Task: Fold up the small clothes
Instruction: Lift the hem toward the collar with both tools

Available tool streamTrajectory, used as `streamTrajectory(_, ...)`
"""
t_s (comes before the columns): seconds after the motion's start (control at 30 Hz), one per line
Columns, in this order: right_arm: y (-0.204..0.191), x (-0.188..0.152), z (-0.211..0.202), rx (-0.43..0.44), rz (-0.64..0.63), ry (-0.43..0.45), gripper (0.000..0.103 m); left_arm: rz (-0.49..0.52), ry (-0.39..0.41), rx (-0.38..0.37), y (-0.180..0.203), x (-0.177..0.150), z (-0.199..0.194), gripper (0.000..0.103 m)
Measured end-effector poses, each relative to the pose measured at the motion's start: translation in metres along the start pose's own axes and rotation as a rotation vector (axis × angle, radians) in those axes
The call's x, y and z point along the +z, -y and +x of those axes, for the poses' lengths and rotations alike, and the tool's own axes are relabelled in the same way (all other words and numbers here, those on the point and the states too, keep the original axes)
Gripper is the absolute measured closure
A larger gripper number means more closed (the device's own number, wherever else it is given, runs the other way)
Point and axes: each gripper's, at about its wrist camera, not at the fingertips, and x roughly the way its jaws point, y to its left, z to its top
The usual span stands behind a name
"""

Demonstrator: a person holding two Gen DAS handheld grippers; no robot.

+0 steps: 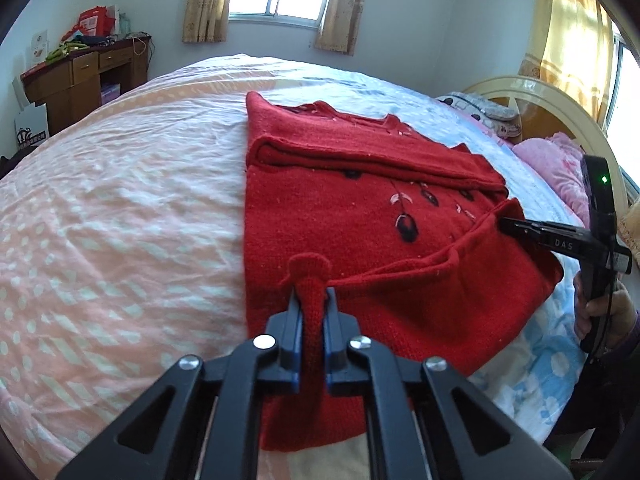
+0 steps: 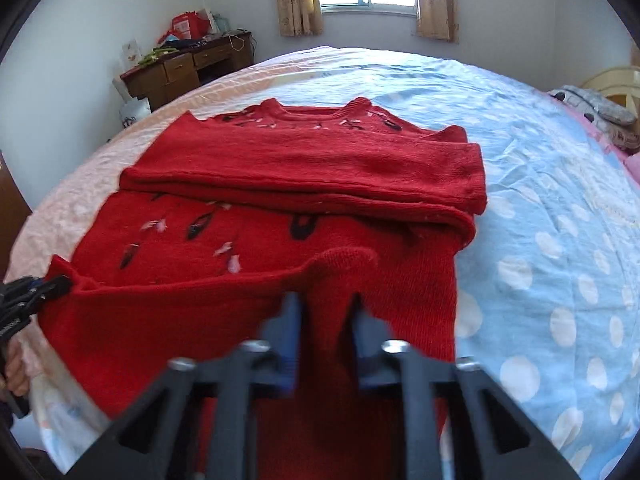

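Observation:
A red knitted sweater (image 1: pixel 352 216) with dark and pink embroidery lies on the bed, its sleeves folded across the chest; it also shows in the right wrist view (image 2: pixel 304 176). My left gripper (image 1: pixel 312 300) is shut on the sweater's bottom hem at one corner and holds it lifted. My right gripper (image 2: pixel 326 304) is shut on the hem at the other corner, also lifted; it shows from the side in the left wrist view (image 1: pixel 506 222). The left gripper shows at the left edge of the right wrist view (image 2: pixel 60 282). The hem is stretched between the two grippers.
The bed sheet (image 1: pixel 120 208) is pink with white dots on one side and blue with white dots (image 2: pixel 560 208) on the other. Pillows (image 1: pixel 552 168) and a cream headboard (image 1: pixel 532 92) lie at the right. A wooden desk (image 1: pixel 84 76) stands by the far wall.

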Motion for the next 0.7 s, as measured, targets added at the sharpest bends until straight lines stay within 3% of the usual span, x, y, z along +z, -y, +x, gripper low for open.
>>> streamTrajectory(0.17,0.006,0.000,-0.038,0.032,0.075,0.068,0.094,-0.051,0.047,-0.041,-0.006,0.010,-0.018,0.096)
streamTrajectory(0.4,0.015,0.015,-0.078,0.025,0.143,0.178,0.094,-0.050,0.094,-0.018,0.001,0.047,-0.021,0.096)
streamTrajectory(0.7,0.019,0.061,-0.092,-0.012,0.117,0.263,0.094,-0.078,0.122,0.038,-0.002,0.113,-0.003,0.096)
